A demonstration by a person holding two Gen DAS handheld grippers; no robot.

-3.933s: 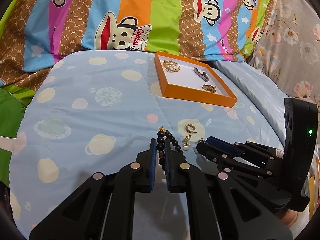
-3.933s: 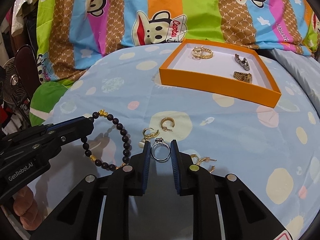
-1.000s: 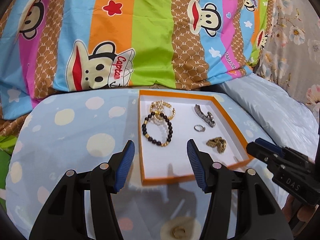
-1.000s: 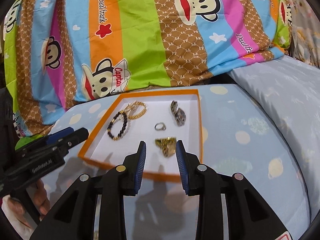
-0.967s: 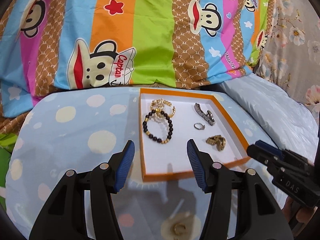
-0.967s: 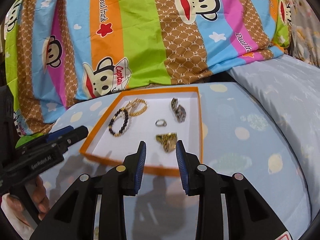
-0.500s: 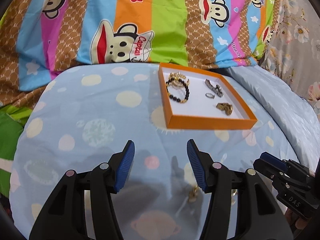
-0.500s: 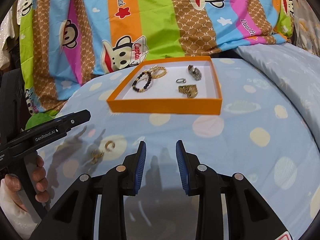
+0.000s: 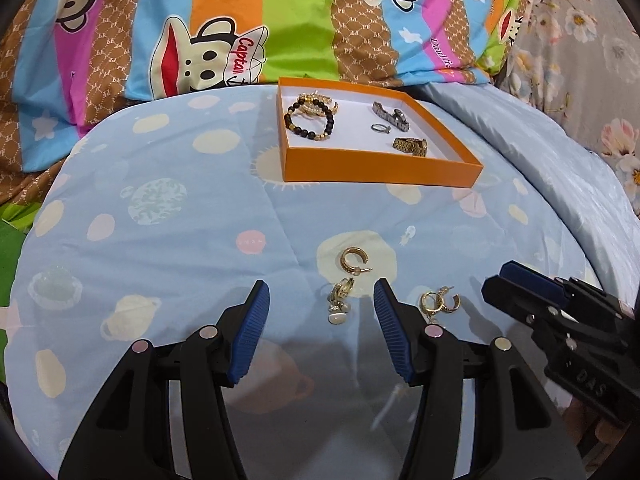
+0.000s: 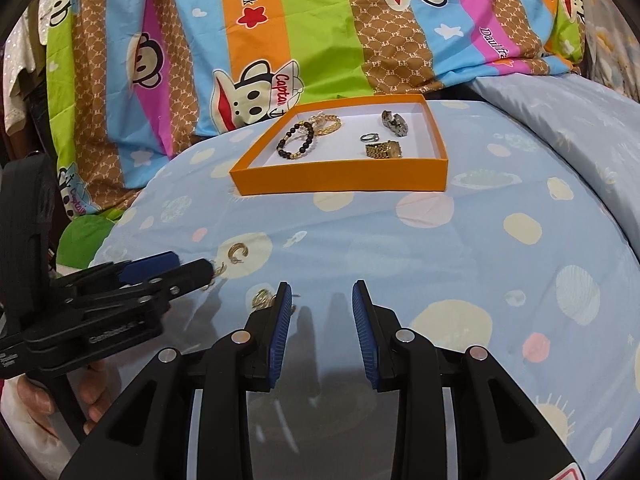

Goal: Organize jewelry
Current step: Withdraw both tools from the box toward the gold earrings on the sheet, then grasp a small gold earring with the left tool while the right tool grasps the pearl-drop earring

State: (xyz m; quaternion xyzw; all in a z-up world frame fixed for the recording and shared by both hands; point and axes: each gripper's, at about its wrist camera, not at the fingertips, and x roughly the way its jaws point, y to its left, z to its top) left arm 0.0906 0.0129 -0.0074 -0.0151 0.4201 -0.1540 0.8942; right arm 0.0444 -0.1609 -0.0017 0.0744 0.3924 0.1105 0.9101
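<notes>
An orange tray (image 9: 380,168) (image 10: 340,179) on the blue bedspread holds a black bead bracelet (image 9: 308,120) (image 10: 297,144), a gold bracelet (image 10: 327,123), a silver ring (image 9: 380,128) (image 10: 369,137), a gold watch (image 9: 409,146) (image 10: 383,149) and a silver clasp piece (image 9: 390,115) (image 10: 394,123). Gold earrings lie loose on the bedspread: a hoop (image 9: 353,260) (image 10: 237,253), a pearl drop earring (image 9: 339,300), and a pair of hoops (image 9: 438,303). My left gripper (image 9: 322,300) is open around the drop earring. My right gripper (image 10: 322,300) is open and empty, just right of an earring (image 10: 264,298).
A striped monkey-print duvet (image 9: 280,20) (image 10: 320,32) is heaped behind the tray. A pale blue pillow (image 9: 560,168) lies to the right. The right gripper shows at the left view's right edge (image 9: 560,320); the left gripper shows at the right view's left edge (image 10: 100,304).
Both grippers have pulled back from the tray and lowered toward the loose earrings. The bead bracelet and ring now lie in the tray. Both grippers are open and empty.
</notes>
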